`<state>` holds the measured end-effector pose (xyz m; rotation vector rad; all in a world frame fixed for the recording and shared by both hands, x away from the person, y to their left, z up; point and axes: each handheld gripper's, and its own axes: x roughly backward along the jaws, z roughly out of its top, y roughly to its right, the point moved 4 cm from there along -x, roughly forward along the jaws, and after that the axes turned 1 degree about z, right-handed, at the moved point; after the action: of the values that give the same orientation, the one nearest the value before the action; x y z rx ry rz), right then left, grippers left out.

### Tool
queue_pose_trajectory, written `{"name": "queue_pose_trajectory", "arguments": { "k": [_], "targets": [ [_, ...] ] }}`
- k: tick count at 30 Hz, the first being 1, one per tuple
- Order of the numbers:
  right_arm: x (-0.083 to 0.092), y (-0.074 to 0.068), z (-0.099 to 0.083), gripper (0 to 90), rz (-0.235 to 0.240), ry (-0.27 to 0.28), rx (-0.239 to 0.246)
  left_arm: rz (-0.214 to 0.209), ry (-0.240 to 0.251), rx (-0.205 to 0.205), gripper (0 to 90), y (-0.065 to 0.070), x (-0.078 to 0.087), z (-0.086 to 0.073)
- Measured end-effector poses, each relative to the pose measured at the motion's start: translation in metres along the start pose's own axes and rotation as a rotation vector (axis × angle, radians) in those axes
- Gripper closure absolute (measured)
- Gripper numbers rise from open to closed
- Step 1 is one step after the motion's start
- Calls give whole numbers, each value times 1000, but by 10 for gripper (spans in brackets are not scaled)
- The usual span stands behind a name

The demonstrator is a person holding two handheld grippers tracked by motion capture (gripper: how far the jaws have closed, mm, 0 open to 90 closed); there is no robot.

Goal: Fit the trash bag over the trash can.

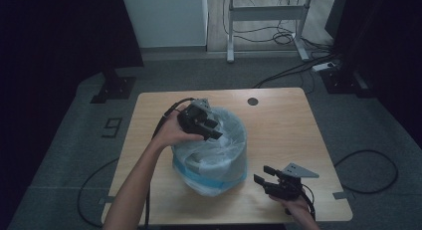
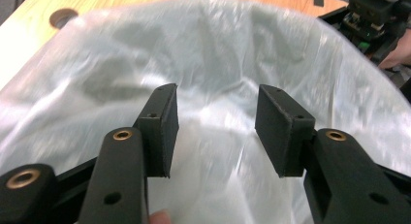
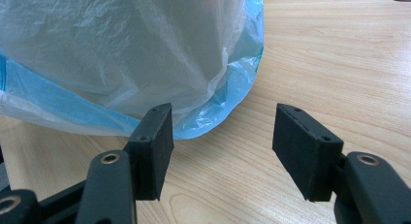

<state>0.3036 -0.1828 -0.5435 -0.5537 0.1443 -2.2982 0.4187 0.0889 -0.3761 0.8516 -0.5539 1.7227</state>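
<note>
I'm working at a light wooden desk [image 1: 278, 120], and near its middle stands a small bin [image 1: 211, 155] lined with a thin, translucent plastic bag [image 1: 219, 140]. From the high view the liner looks largely fitted: its mouth is spread over the top rim, the film drapes down the outer wall, and a blue band of the bag shows low around the base, bunched against the desk in my right gripper view. The film inside is crumpled and puffed up rather than pushed down to the bottom, so I judge the bag is on but not yet seated; what remains is to press the slack down inside and tidy the loose skirt at the foot of the bin.

My left gripper [image 1: 206, 124] is over the far-left part of the rim, pointing into the bag's mouth. Its jaws stand apart at a middling gap. In the left gripper view I see only film behind the gap, and I cannot make out any fold pinched between the pads, so I read them as empty, hovering just above the liner.

My right gripper [image 1: 265, 176] sits near the front right of the desk, beside the bin but apart from it. Its jaws are spread fairly wide with bare wood between them, holding nothing.
</note>
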Motion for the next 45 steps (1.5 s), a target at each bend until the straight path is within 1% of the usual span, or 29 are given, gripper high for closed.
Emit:
{"name": "queue_pose_trajectory", "arguments": {
  "k": [4, 6, 8, 9, 12, 16, 21, 23, 24, 26, 29, 32, 34, 38, 41, 45],
  "targets": [
    [0, 1, -1, 392, -3, -2, -1, 5, -17, 9, 506, -3, 4, -11],
    [-1, 0, -1, 391, -3, -3, -2, 1, -43, 16, 506, -4, 2, -15],
    [-1, 0, -1, 390, -4, -4, 2, 5, -84, 17, 500, -4, -1, -17],
    [-1, 0, -1, 390, -4, -5, 5, 7, -102, 15, 497, -5, -3, -18],
    [-1, 0, -1, 389, -4, -4, 5, 9, -135, 13, 490, -4, -10, -18],
    [0, 1, -1, 389, -6, -2, 4, 25, -191, 4, 486, -5, -18, -17],
    [1, 1, 0, 389, -5, 1, 4, 31, -237, 9, 480, -4, -23, -16],
    [1, 1, 0, 389, -5, 2, 5, 35, -238, 10, 477, -4, -23, -16],
    [2, 1, 0, 389, -5, 2, 6, 37, -230, 10, 475, -4, -21, -16],
    [2, 1, 1, 389, -6, 5, 4, 44, -197, 14, 464, -4, -17, -15],
    [3, 2, 1, 389, -8, 8, 6, 64, -129, 25, 428, -4, -7, -16],
    [3, 2, 2, 388, -9, 8, 7, 71, -48, 32, 399, -2, 5, -17],
    [3, 2, 2, 386, -12, 9, 6, 73, 3, 36, 390, 1, 13, -19],
    [4, 3, 2, 386, -20, 13, 3, 86, 86, 46, 375, 9, 28, -26],
    [5, 4, 2, 386, -25, 16, 2, 110, 128, 49, 374, 15, 37, -34],
    [6, 4, 3, 385, -31, 17, 7, 122, 180, 56, 373, 24, 46, -46]
  ]
}}
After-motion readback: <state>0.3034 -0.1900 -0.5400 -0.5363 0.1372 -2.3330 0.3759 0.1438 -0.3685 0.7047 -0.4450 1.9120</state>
